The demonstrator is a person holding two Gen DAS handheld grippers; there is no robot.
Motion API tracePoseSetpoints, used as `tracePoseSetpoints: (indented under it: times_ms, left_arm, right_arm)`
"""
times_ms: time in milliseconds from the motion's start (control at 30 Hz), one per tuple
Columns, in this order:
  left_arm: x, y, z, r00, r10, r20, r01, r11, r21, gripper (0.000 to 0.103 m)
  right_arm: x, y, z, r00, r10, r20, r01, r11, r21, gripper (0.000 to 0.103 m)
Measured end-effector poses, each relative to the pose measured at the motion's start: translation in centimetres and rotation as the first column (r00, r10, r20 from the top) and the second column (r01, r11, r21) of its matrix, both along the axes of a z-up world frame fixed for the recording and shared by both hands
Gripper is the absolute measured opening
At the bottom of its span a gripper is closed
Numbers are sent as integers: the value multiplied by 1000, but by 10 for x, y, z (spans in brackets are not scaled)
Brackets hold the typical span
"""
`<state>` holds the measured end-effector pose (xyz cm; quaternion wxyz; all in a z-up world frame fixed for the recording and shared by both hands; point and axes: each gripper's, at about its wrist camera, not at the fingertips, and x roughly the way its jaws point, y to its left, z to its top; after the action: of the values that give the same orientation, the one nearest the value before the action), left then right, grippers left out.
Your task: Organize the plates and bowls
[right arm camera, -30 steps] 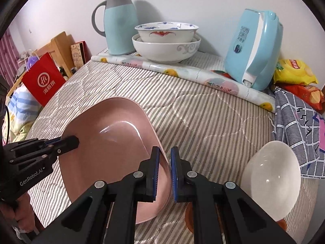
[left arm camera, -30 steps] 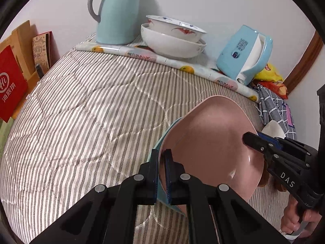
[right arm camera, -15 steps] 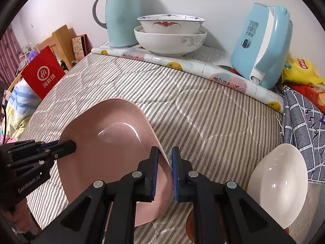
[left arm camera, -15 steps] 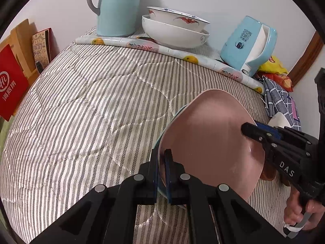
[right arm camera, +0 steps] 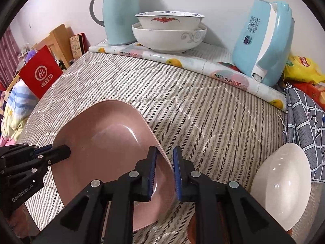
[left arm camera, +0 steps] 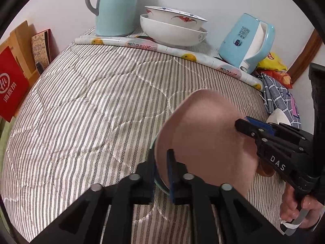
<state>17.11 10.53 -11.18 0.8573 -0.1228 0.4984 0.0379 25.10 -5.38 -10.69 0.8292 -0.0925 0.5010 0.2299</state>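
- Right, the pink plate (right arm camera: 105, 142) sits low over the near edge of the table (left arm camera: 81, 122), towards its right corner, with one gripper on each opposite rim.
- The left gripper (left arm camera: 160, 158) has just been opening its jaws. The plate rim is between them, and as far as we can see the pads no longer clamp it.
- The right gripper (right arm camera: 164, 154) has also just been opening. The rim runs through the gap, with daylight visible on either side.
- Our read on the two-sided hold: the plate is wide and shallow, so gripping opposite rims keeps it level while it goes down.
- A teal rim (left arm camera: 156, 180) peeks out under the pink plate's left edge, so we judge it is being let go onto a stack. We can't tell if it is fully seated.
- The plate is matte pink and smooth, with a rounded-square outline and a shallow well. It looks like plastic or melamine, but we can't confirm.
- The white bowl (right arm camera: 282, 187) is glossy and deep, and stands alone by the right edge, apart from the plate.
- Two nested glazed bowls (right arm camera: 168, 38) sit at the far edge, already stacked beside the pale blue jug (right arm camera: 119, 20).
- The table cover is soft quilted striped fabric, so anything set on it may rock.
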Motion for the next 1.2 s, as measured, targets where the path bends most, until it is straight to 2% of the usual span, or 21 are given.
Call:
tracePoseSetpoints:
  times_ms: [33,67,100,300,433,567,967,1200]
  left_arm:
    - [-1,-1,2,1000,7,2,-7,1000,9,29]
    - [-3,-1,4,1000,14,9,-15,1000,18,35]
    - [-4,-1,6,1000,20,18,-20,999,25,36]
    - [-11,-5,18,999,16,44,-17,999,30,36]
    - [-18,-12,26,998,8,67,-10,999,31,36]
    - [-24,-22,32,997,-2,83,-1,999,33,36]
    - [-37,-63,52,990,-52,132,48,998,30,36]
    - [-39,-88,58,986,-71,152,70,997,10,36]
  right_arm:
    - [-1,0,1,1000,-3,5,3,1000,-4,18]
    - [-1,-1,1,1000,-2,7,2,1000,-4,20]
    - [-2,-2,2,1000,-3,5,3,1000,0,20]
    - [-8,-13,12,999,-39,5,38,998,41,23]
    - [-19,-24,22,998,-65,18,63,996,61,38]
    - [-31,-39,33,994,-101,43,97,992,74,45]
    - [-73,-109,69,957,-253,143,241,966,95,48]
    - [-94,-159,83,935,-331,128,314,939,137,51]
